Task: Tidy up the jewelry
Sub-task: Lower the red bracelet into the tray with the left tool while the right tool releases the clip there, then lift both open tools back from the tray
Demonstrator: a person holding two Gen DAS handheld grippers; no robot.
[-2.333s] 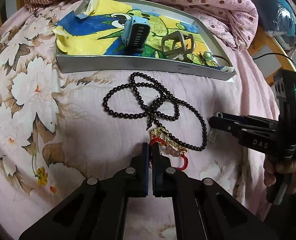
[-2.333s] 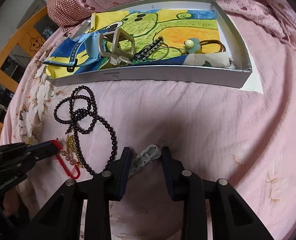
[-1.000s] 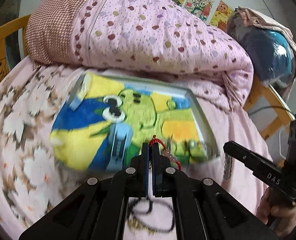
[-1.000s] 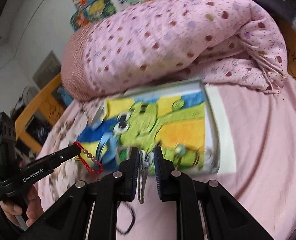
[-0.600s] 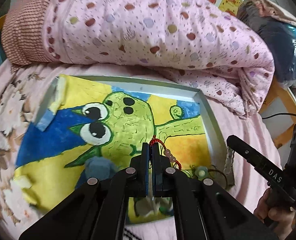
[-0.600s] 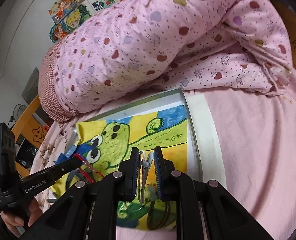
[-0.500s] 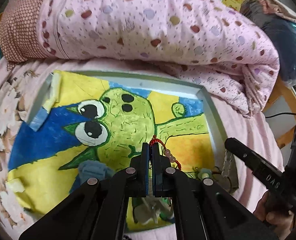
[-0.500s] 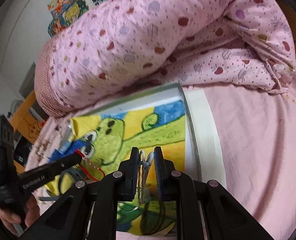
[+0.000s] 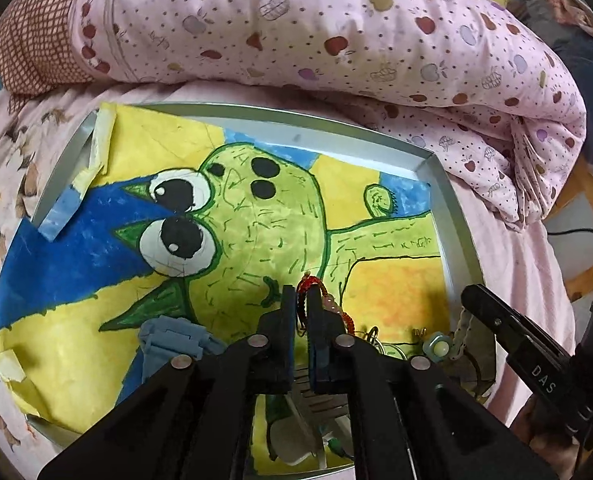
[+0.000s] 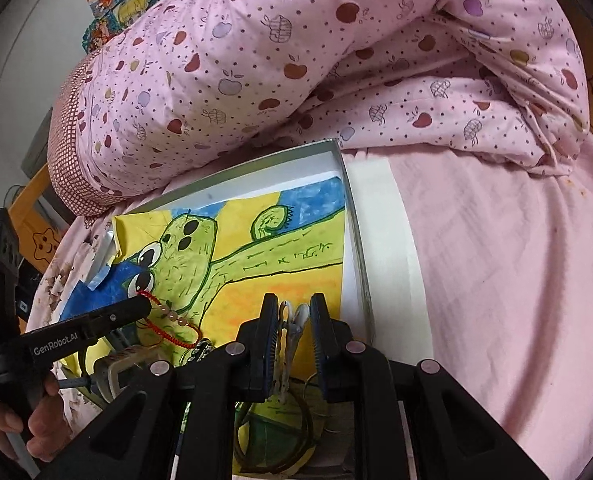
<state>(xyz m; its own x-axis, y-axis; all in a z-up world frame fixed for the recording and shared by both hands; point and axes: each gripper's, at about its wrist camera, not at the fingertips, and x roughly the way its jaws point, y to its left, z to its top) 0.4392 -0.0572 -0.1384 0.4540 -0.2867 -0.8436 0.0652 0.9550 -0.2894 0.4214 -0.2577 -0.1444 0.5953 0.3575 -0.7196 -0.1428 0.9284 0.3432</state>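
Note:
A shallow silver tray [image 9: 452,216] lined with a frog drawing lies on the bed; it also shows in the right wrist view [image 10: 354,200]. My left gripper [image 9: 302,300] is shut on a red cord bracelet with pale beads [image 9: 336,308] and holds it above the tray's near right part. The right wrist view shows the bracelet [image 10: 172,322] hanging from the left gripper's fingertips [image 10: 136,306]. My right gripper [image 10: 292,312] is shut on a pale metal hair clip [image 10: 290,336], held over the tray's right side. A blue watch strap [image 9: 172,340] and a small green-white charm [image 9: 438,346] lie in the tray.
A rolled pink quilt [image 9: 296,28] lies just behind the tray. A white strip [image 10: 388,240] borders the tray's right edge. Pink bedsheet [image 10: 516,280] spreads to the right. A wooden bed frame [image 9: 592,208] stands at the right.
Both grippers lifted their items off the sheet and carried them forward over the tray. In the last half second they came slightly closer and lower over it.

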